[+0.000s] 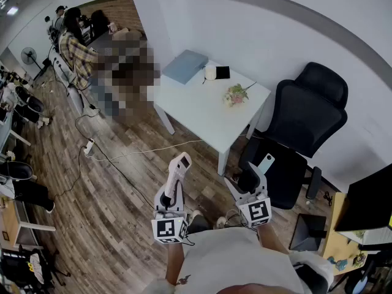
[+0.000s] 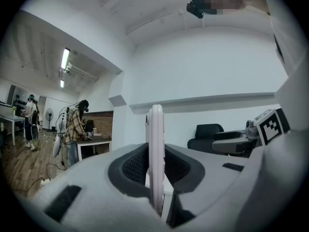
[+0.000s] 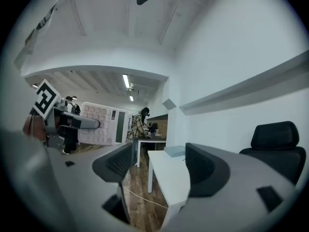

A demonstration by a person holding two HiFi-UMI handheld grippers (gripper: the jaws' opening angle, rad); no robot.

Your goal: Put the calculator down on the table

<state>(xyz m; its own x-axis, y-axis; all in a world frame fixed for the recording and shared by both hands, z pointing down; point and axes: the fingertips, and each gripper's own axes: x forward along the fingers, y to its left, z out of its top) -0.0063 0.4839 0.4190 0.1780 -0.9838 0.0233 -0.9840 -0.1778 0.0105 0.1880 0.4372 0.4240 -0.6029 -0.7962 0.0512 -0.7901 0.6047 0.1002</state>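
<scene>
The person stands with both forearms held out in front, each gripper pointing level toward the small white square table [image 1: 199, 118] a little way ahead on the wood-plank floor [image 1: 116, 195].

The left gripper [image 1: 174, 185] has its jaws clamped on the lower part of a pale pink slab-shaped calculator [image 1: 180, 167], which sticks up and forward out of them, in the air and well short of the table. The right gripper [image 1: 257, 171] is just beside it at about the same height, its jaws spread apart with nothing in them.

From above, the head view lays out the tabletop: a flat grey-blue box [image 1: 185, 66] at the far corner, a small white cup [image 1: 211, 72] touching a black card-like object [image 1: 223, 72], and a little bunch of pale flowers [image 1: 236, 95] nearer the right edge. A black office chair [image 1: 306, 118] sits to the right of the table.

The left gripper view gives only the calculator's thin edge, upright between the dark pads [image 2: 133, 166], and hides the table. The right gripper view shows what that one cannot: the calculator's keypad and dark display, seen side-on at the left, and the white table framed in the gap between the right jaws. Further back, a person in a plaid shirt [image 1: 76, 51] bends over another desk.
</scene>
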